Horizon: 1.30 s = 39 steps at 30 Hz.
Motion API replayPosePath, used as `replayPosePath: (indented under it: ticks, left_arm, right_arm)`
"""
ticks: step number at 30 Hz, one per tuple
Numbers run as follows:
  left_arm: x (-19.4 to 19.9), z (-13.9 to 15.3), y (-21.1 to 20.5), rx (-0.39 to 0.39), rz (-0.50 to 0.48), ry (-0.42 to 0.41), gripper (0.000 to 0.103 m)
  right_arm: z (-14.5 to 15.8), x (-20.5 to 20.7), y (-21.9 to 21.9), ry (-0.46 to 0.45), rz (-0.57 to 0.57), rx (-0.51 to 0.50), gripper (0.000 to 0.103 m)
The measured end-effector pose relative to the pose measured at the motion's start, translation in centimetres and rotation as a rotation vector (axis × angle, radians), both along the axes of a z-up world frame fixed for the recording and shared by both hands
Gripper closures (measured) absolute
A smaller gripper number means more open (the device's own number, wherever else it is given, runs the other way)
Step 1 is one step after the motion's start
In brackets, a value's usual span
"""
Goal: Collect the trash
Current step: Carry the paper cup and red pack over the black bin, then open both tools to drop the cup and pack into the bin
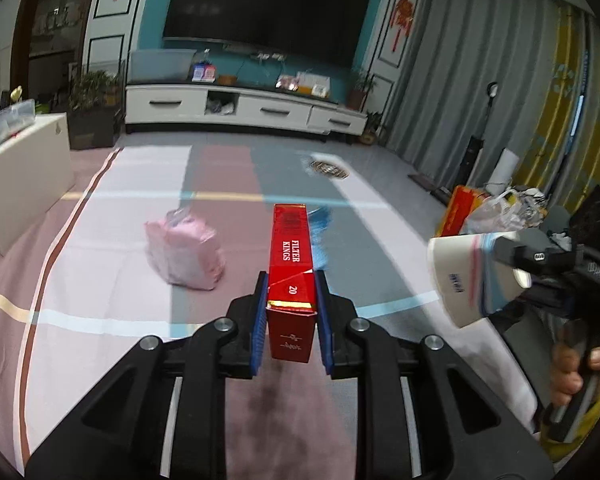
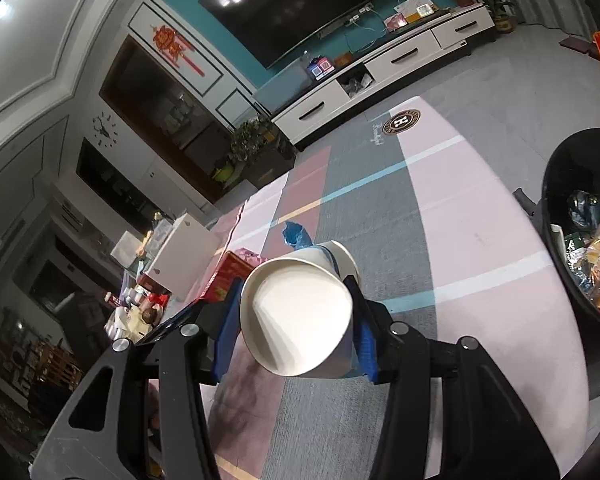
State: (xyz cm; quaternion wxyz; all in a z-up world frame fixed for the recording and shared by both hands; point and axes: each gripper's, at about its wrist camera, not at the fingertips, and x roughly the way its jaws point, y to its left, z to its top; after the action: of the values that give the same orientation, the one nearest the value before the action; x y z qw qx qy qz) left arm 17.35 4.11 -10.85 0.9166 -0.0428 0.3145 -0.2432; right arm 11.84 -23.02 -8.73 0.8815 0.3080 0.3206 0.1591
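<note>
Holding a red rectangular cardboard cigarette box (image 1: 291, 276) between their blue pads, the left tongs (image 1: 291, 280) are closed narrow on its two long sides, and the box points forward above the striped rug of pink, grey and white bands (image 1: 100, 240). No earlier picture is given, so I tell only that the pads press on the box. The right tongs (image 2: 298, 312) are about half open and clamp a white paper cup with a thin blue and red stripe (image 2: 298, 316) by its wall; the cup lies sideways, its open mouth facing the camera. In the left wrist view the same cup (image 1: 460, 276) shows at the right edge, carried by the black right tool, with a person's hand (image 1: 580, 368) around the handle. On the rug lie a pink plastic bag, tied and full (image 1: 186, 254), and a crumpled blue wrapper (image 1: 320, 236) just behind the red box. A black round trash bin (image 2: 572, 200), holding mixed coloured packaging, stands at the right side of the rug in the right wrist view, well apart from the cup.
</note>
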Motion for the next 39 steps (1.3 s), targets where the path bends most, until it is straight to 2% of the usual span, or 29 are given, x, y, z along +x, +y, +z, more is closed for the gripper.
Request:
replayPosePath:
  ticks: [8,19,25,31,37,39]
  left_arm:
    - [-3.2,3.0,-6.4,-0.013,-0.148,-0.041,0.080]
    - [-4.2,4.3,-18.0,-0.036,-0.349,-0.032,0.080]
    - [-3.1,2.5,-24.4,-0.054,-0.409,0.031,0.080]
    - [-2.2,-0.4,-30.1,-0.001,-0.444,0.087,0.080]
    - [-1.4,-2.9,-33.3,0.049,-0.445,0.121,0.079]
    - [-1.1,-3.4,-33.7,0.048,-0.440,0.132,0.074]
  right_arm:
    - [1.0,-2.3,-4.9,-0.039,-0.095,0.048,0.053]
    - [0.9,-6.2,-14.4,-0.069,-0.322,0.098,0.053]
    - [-0.3,-7.1,-19.1,-0.047,-0.421,0.116,0.053]
    - [-2.4,-7.3,-22.4,0.009,-0.511,0.127,0.053]
    - [-4.5,-7.3,-24.8,0.074,-0.566,0.136,0.051]
    - [-5.0,-7.1,-24.9,0.097,-0.571,0.133,0.051]
